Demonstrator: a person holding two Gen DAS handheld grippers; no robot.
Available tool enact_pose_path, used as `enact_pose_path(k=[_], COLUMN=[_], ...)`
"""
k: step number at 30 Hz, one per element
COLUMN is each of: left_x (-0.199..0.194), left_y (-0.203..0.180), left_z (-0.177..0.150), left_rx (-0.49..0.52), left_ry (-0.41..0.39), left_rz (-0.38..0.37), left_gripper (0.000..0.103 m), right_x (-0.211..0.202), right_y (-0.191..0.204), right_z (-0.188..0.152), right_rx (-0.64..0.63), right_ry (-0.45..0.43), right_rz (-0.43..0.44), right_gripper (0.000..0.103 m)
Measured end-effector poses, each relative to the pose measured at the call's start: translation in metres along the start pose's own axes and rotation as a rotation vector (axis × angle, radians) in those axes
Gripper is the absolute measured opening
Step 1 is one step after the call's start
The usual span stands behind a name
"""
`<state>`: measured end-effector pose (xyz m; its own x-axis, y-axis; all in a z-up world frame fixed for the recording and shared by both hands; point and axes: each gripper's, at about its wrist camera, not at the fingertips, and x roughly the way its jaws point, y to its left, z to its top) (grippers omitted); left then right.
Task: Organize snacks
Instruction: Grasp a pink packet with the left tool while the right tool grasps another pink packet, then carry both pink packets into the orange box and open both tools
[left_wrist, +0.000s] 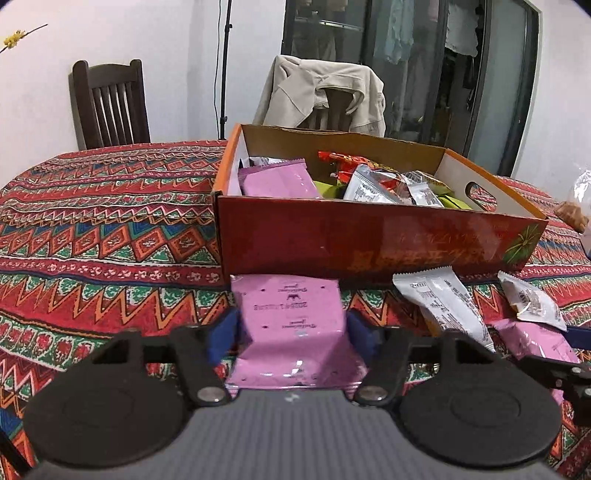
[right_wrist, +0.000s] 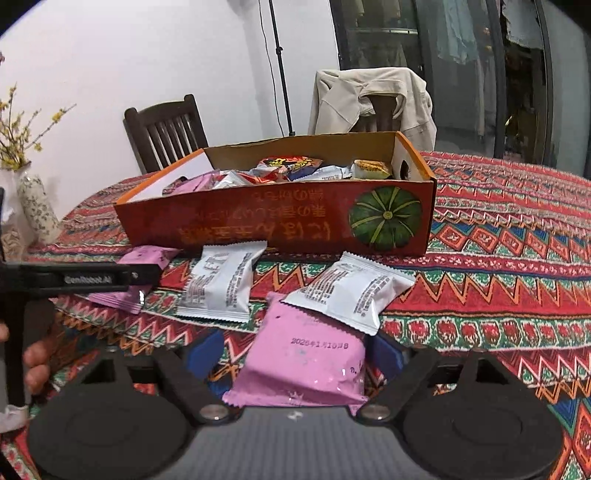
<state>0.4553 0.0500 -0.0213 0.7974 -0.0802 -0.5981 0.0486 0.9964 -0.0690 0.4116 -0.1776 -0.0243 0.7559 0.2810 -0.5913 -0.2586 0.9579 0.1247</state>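
Looks like the job is roughly halfway, maybe a bit past. The orange cardboard box (right_wrist: 280, 225) in the middle of the desk (right_wrist: 498, 236) already has a decent pile inside: a pink pack at its left end (left_wrist: 277, 181), some silver and red wrappers in the middle, something yellowish toward the right end. What's left is the handful of packs lying on the patterned cloth just in front of the box's near wall.

The left hand-held gripper (left_wrist: 291, 328) has its blue pads pressed on both sides of a pink snack pack (left_wrist: 291, 314), so it's grasping that one, right up against the near wall of the box. That pack looks puffy and crinkly, with a printed date on top and a bit of a fold where it's squeezed.

The right hand-held gripper (right_wrist: 295, 354) sits around a second pink pack (right_wrist: 306, 362). Its right pad looks close to the wrapper, its left pad stands off with cloth showing between, so it reads as spread and not yet clamped. A white pack (right_wrist: 351, 291) overlaps that pink one's far edge, and another white pack (right_wrist: 221, 284) lies to the left, near the box.

So by this count four loose packs to go.
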Motion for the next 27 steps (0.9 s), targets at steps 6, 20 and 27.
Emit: enact_pose_path(k=[6,20,27], left_x=[-0.016,-0.137,-0.141], left_y=[-0.004,-0.02,-0.034], left_z=[-0.008,-0.071,-0.043], left_rx=[0.033,-0.098,-0.055], left_ry=[0.007,-0.024,-0.086], left_rz=[0.047,-0.077,-0.095], left_gripper=[0.061,0.061,0.061], right_x=[-0.012,-0.102,-0.113], right_y=[0.001,-0.007,-0.02], right_z=[-0.009,-0.058,-0.046], right_rx=[-0.017,0.006,0.028], right_ry=[-0.009,0.034,-0.037], right_rz=[-0.002,0.14,0.17], right_gripper=[0.061,0.061,0.061])
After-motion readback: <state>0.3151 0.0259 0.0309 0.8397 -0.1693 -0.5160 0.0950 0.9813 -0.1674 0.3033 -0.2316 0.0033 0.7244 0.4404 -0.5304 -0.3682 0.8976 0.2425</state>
